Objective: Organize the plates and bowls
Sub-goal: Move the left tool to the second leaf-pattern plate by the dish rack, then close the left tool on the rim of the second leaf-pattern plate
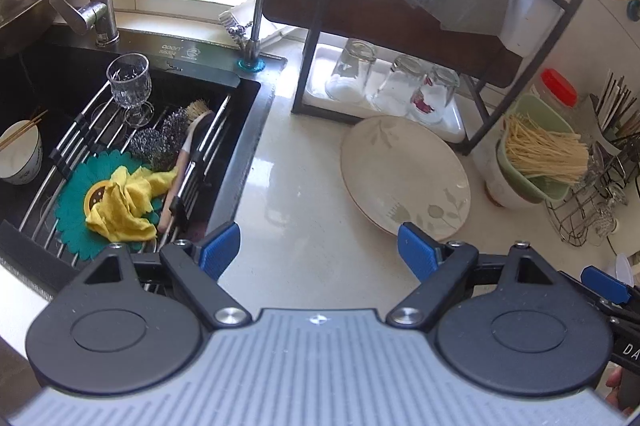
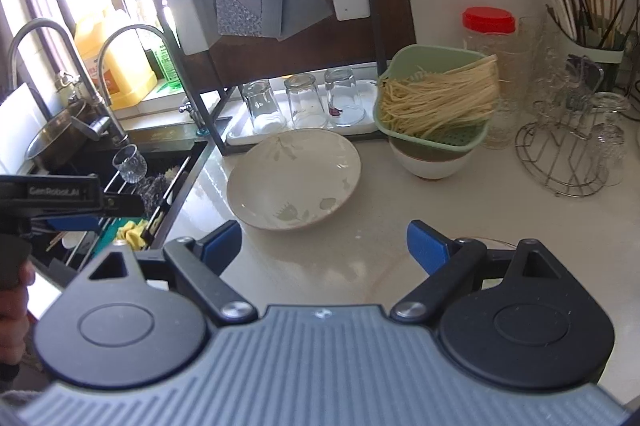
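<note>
A cream plate (image 1: 404, 173) (image 2: 294, 175) with a leaf pattern lies on the pale counter in front of the dish rack. A white bowl (image 1: 504, 187) (image 2: 432, 159) stands to its right with a green strainer of noodles (image 2: 434, 101) on top. Another white bowl (image 1: 20, 153) with chopsticks sits in the sink at far left. My left gripper (image 1: 318, 250) is open over bare counter between sink and plate, its right fingertip near the plate's front rim. My right gripper (image 2: 324, 246) is open just short of the plate, holding nothing.
A black dish rack (image 1: 440, 25) holds cutting boards above a white tray with three upturned glasses (image 2: 304, 101). The sink (image 1: 248, 161) has a wire rack with a goblet (image 1: 130, 85), scrubbers and a yellow cloth. A wire glass stand (image 2: 560, 161) and a chopstick holder (image 2: 588, 37) are at right.
</note>
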